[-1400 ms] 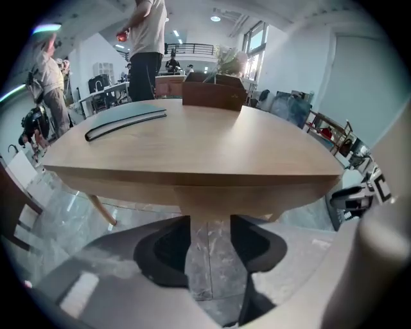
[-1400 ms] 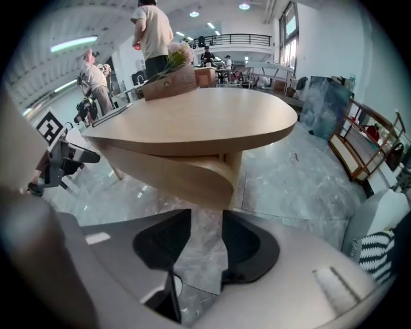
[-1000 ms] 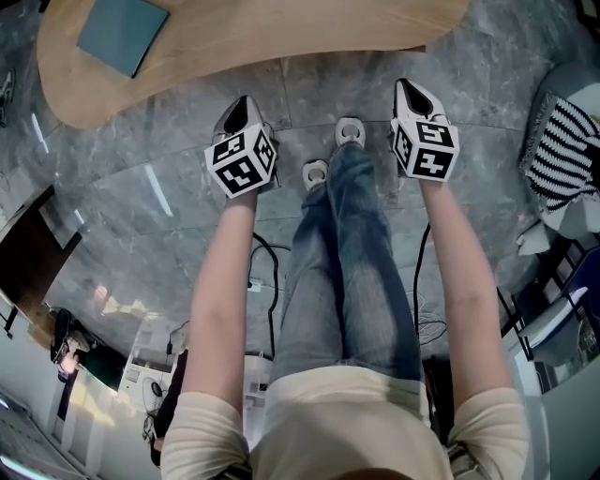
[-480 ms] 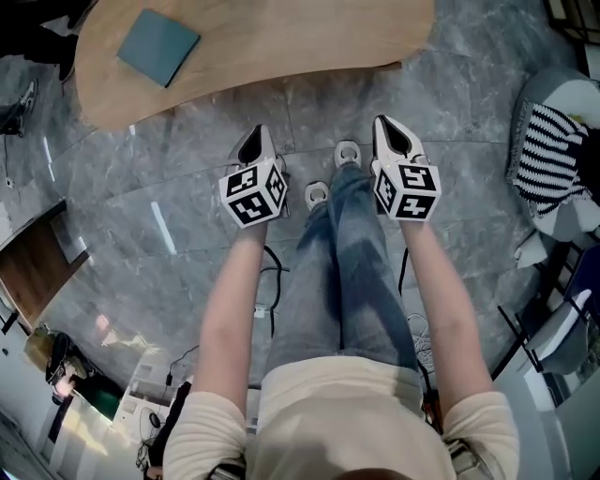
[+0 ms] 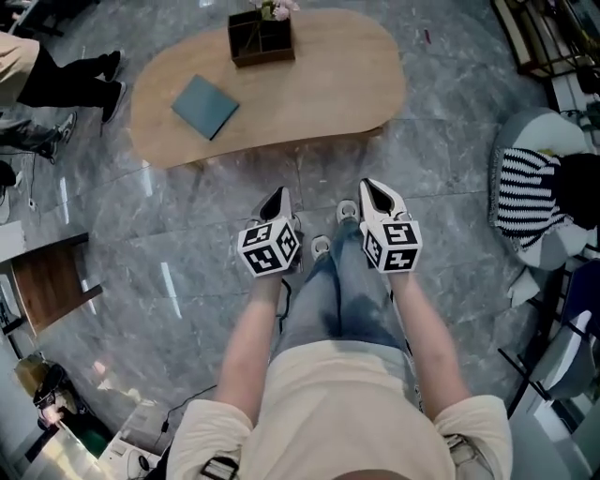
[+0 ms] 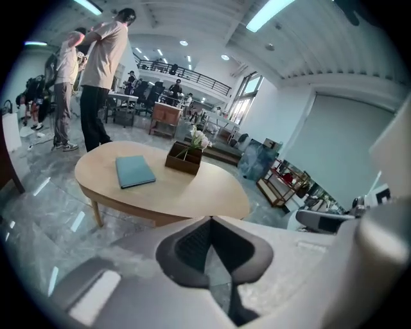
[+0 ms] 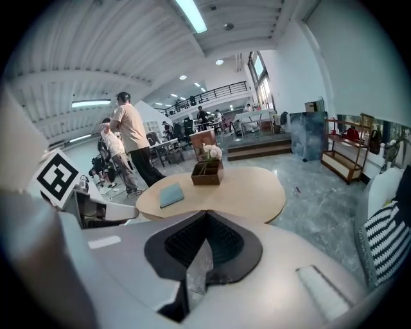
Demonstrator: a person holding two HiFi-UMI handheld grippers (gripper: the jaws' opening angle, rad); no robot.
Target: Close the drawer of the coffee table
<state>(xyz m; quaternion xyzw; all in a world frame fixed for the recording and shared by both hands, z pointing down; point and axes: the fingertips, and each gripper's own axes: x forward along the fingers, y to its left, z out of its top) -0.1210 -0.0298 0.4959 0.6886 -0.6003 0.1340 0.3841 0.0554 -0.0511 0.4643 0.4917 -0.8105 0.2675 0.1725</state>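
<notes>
Head view: oval pale-wood worktop (image 5: 309,84) showed no open drawer.
Tools: left tool (image 5: 277,202) and right tool (image 5: 375,192) were pressed together, empty; job likely done.

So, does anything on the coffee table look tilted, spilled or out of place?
Nothing stands out. The teal book lies flat on the coffee table, and the wooden box stands upright near its far edge.

Open-plan office hall: strip lights (image 7: 191,14) running overhead, mezzanine railing (image 7: 215,92) spanning the back, people (image 6: 103,64) standing by desks (image 6: 125,97), stone floor (image 5: 187,253) gleaming.
</notes>
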